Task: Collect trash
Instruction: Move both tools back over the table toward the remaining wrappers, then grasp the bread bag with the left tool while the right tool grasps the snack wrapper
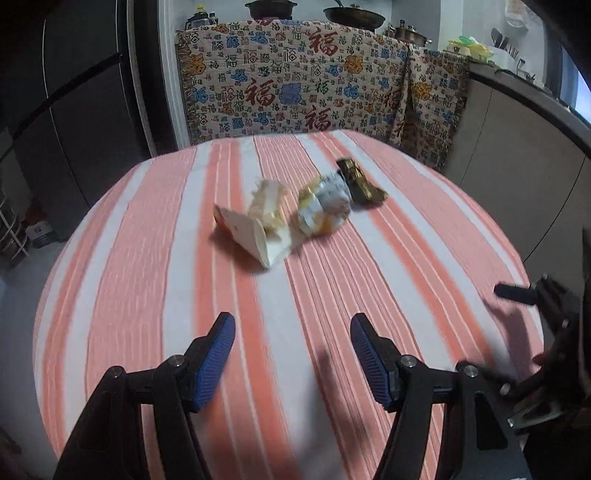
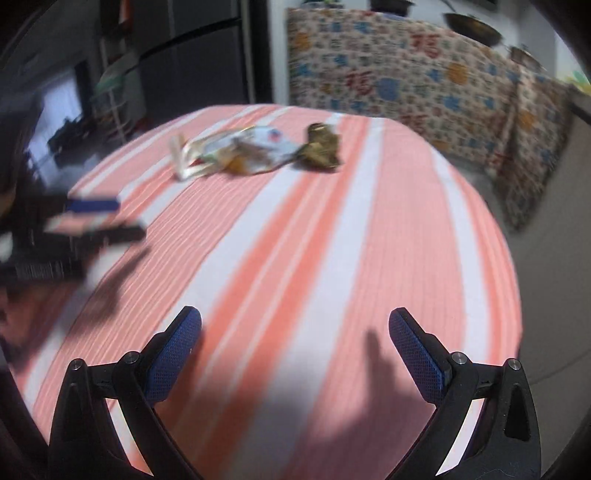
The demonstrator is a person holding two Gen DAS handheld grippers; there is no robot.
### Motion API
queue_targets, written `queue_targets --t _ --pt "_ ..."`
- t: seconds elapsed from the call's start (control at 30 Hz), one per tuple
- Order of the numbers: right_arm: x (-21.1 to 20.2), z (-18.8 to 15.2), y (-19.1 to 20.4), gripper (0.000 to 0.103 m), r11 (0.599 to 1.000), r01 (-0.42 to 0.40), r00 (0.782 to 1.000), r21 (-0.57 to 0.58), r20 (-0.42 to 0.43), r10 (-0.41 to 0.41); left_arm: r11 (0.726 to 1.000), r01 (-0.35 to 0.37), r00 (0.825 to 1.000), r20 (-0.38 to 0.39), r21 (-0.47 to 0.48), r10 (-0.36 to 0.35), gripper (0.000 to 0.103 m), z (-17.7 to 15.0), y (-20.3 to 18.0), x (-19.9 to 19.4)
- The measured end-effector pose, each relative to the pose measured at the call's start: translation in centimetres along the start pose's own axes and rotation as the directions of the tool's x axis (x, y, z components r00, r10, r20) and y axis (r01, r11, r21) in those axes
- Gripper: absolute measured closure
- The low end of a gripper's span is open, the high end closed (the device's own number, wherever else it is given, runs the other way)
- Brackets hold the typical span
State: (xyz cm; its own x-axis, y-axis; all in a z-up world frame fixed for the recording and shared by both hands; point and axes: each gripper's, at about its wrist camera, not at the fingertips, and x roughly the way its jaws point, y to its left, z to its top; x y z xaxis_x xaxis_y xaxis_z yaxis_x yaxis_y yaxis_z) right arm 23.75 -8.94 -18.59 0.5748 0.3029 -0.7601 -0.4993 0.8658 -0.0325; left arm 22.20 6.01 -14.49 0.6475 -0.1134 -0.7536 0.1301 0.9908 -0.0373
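Three pieces of trash lay bunched near the far middle of a table (image 1: 110, 258) draped in a pink-and-white striped cloth: a torn cream paper carton (image 1: 251, 229), a crumpled white-and-yellow wrapper (image 1: 323, 210) and a dark gold foil wrapper (image 1: 360, 181), each touching or nearly touching its neighbour. Both handheld grippers hung over the near part of the cloth, well short of the litter. The left gripper (image 1: 291, 354) had its blue-padded fingers spread with only bare cloth between them. The right gripper (image 2: 295, 354) stood wider apart, likewise holding nothing. Each tool showed at the edge of the other's view, blurred, and finger shadows fell on the stripes. Behind the table, a patterned blanket (image 1: 295, 81) printed with red characters and blue and orange motifs covered a counter, where dark pans (image 1: 352, 16) sat on top. A dark refrigerator (image 1: 74, 110) stood at the far left of the room.
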Motion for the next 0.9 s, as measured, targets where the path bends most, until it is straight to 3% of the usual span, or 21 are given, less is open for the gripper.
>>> queue_targets --t 0.13,0.2,0.33,0.47,0.53,0.67,0.8,0.9 --pt "0.8 -0.2 0.5 0.002 1.000 -0.007 1.000 -0.007 -0.019 0.007 1.000 0.022 0.999 0.031 0.006 -0.022 0.037 6.0 2.6 0.4" --pt "1.0 -0.2 0.1 0.001 1.000 -0.006 1.000 0.015 -0.018 0.006 0.999 0.036 0.999 0.007 0.020 -0.036 0.037 9.0 3.4 2.0" --pt "1.3 -0.3 -0.3 0.001 0.998 -0.024 0.999 0.056 -0.034 0.026 0.997 0.069 0.989 -0.131 0.040 -0.063 0.039 12.8 3.7 7.3" --pt "1.2 -0.3 0.0 0.001 0.999 -0.017 0.999 0.044 -0.035 0.018 0.994 0.100 0.963 -0.254 0.044 -0.086 0.041 13.3 3.4 11.4" --pt "1.3 -0.2 -0.2 0.001 0.999 -0.019 0.999 0.047 -0.035 0.021 0.994 0.102 0.954 -0.288 0.049 -0.083 0.047 12.7 3.3 12.6" --pt "1.4 -0.1 -0.1 0.001 0.999 -0.020 0.999 0.048 -0.035 0.022 0.991 0.136 0.934 -0.331 -0.007 -0.131 0.084 11.9 3.6 13.7" --pt "1.4 0.0 -0.1 0.001 0.999 -0.020 0.999 0.049 -0.035 0.022 0.995 0.102 0.956 -0.274 -0.008 -0.100 0.085 11.6 3.6 11.9" --pt "1.5 0.0 -0.1 0.001 0.998 -0.021 0.999 0.052 -0.034 0.023 0.994 0.085 0.973 -0.207 -0.066 -0.097 0.085 12.0 5.3 8.7"
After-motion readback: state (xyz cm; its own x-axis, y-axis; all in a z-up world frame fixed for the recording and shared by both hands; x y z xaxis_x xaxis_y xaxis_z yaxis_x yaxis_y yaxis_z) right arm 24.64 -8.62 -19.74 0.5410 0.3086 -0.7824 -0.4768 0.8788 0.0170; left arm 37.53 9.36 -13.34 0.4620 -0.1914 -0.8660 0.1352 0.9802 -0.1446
